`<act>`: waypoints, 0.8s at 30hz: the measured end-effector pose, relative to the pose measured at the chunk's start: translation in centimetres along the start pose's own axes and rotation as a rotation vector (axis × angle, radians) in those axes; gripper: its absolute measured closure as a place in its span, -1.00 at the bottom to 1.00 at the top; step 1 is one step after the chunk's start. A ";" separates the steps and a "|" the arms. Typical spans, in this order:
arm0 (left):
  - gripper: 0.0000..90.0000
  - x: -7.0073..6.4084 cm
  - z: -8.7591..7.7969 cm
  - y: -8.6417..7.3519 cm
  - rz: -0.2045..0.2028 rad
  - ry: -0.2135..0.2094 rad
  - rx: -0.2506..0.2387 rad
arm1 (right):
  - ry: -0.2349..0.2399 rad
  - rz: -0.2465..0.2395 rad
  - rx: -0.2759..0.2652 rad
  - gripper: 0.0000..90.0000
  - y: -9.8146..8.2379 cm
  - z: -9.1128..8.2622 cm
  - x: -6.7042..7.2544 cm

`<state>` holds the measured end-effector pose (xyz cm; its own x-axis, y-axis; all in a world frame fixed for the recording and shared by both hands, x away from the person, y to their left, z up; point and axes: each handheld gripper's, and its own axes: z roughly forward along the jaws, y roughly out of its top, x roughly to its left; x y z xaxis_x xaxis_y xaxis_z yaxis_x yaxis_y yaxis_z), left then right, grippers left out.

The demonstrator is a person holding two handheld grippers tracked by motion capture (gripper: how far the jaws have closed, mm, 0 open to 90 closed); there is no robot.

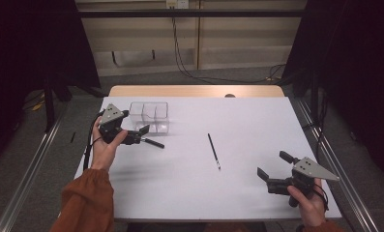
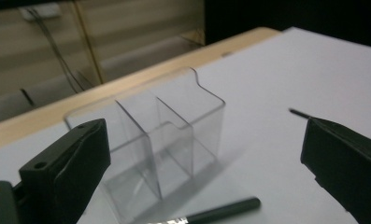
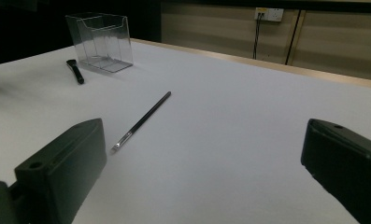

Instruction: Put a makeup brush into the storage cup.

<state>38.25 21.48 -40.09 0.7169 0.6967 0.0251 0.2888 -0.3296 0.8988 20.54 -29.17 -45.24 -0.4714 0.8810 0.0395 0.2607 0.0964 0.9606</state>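
The high view looks forward and down over the whole white table (image 1: 199, 183). The left gripper view sits close to the clear organizer (image 2: 164, 140) at ten o'clock. The right gripper view, low at four o'clock, faces that organizer from well away across the table.

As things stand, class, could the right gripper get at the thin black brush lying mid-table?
Probably yes: the right gripper is open, and bare table lies between it and the brush.

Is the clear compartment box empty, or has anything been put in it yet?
Empty. The clear box stands upright with its see-through compartments bare; the short brush and the long thin brush both lie outside it on the table.
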 end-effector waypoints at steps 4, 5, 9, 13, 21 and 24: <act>-0.97 -0.1 0.2 0.2 0.031 0.002 0.047 | 0.003 0.001 0.002 -1.00 0.0 0.0 0.0; -0.97 -0.2 0.2 0.2 0.030 0.007 0.052 | 0.003 0.001 0.002 -1.00 0.0 0.0 0.0; -0.95 -0.2 0.4 0.2 0.050 -0.014 0.103 | 0.004 0.000 0.003 -1.00 0.0 0.0 0.0; -0.95 -0.1 0.4 0.4 0.075 -0.037 0.167 | 0.005 -0.001 0.003 -1.00 0.0 0.0 0.0; -0.93 -0.1 0.4 0.7 0.100 -0.063 0.239 | 0.007 -0.001 0.010 -1.00 0.0 0.0 0.0; -0.93 -0.2 0.7 0.7 0.120 -0.084 0.287 | 0.008 -0.004 0.011 -1.00 0.0 0.0 0.0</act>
<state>38.77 20.64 -39.76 0.8029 0.5912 0.0762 0.3582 -0.5807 0.7310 20.54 -29.15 -45.27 -0.4788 0.8771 0.0379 0.2679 0.1048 0.9577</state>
